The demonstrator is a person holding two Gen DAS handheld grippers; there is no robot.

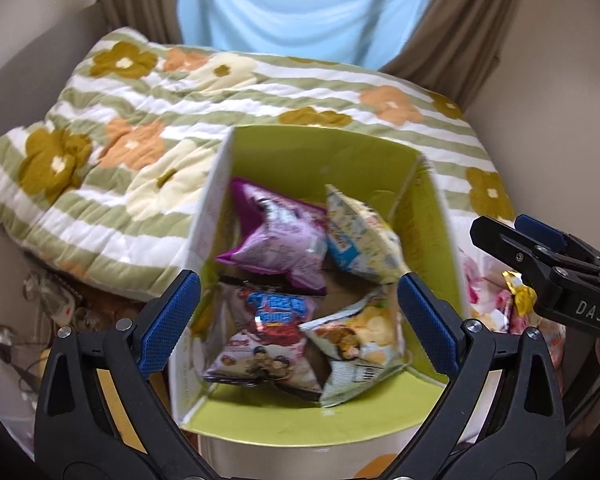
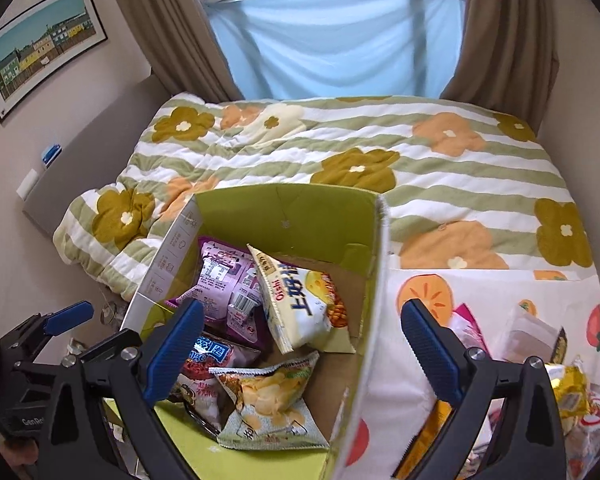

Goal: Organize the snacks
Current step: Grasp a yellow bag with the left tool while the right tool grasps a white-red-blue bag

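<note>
A green-lined cardboard box [image 1: 332, 160] [image 2: 300, 208] holds several snack bags: a purple bag [image 1: 276, 240] [image 2: 224, 276], a cream Oishi bag [image 1: 360, 232] [image 2: 300, 304], a red-and-blue bag [image 1: 272, 332] [image 2: 204, 368] and a pale chips bag [image 1: 364, 348] [image 2: 268, 404]. My left gripper [image 1: 298, 324] is open and empty just above the box's near side. My right gripper [image 2: 302, 356] is open and empty over the box's right wall. More loose snacks [image 2: 560, 376] lie on the fruit-print cloth [image 2: 420, 284] to the right of the box. The right gripper also shows at the right edge of the left wrist view [image 1: 540, 256].
A bed with a flower-and-stripe quilt [image 2: 340, 152] lies behind the box. Brown curtains [image 2: 500, 40] and a blue sheet [image 2: 332, 40] cover the window. A framed picture [image 2: 40, 48] hangs on the left wall. Cables and clutter [image 1: 40, 308] lie on the floor at left.
</note>
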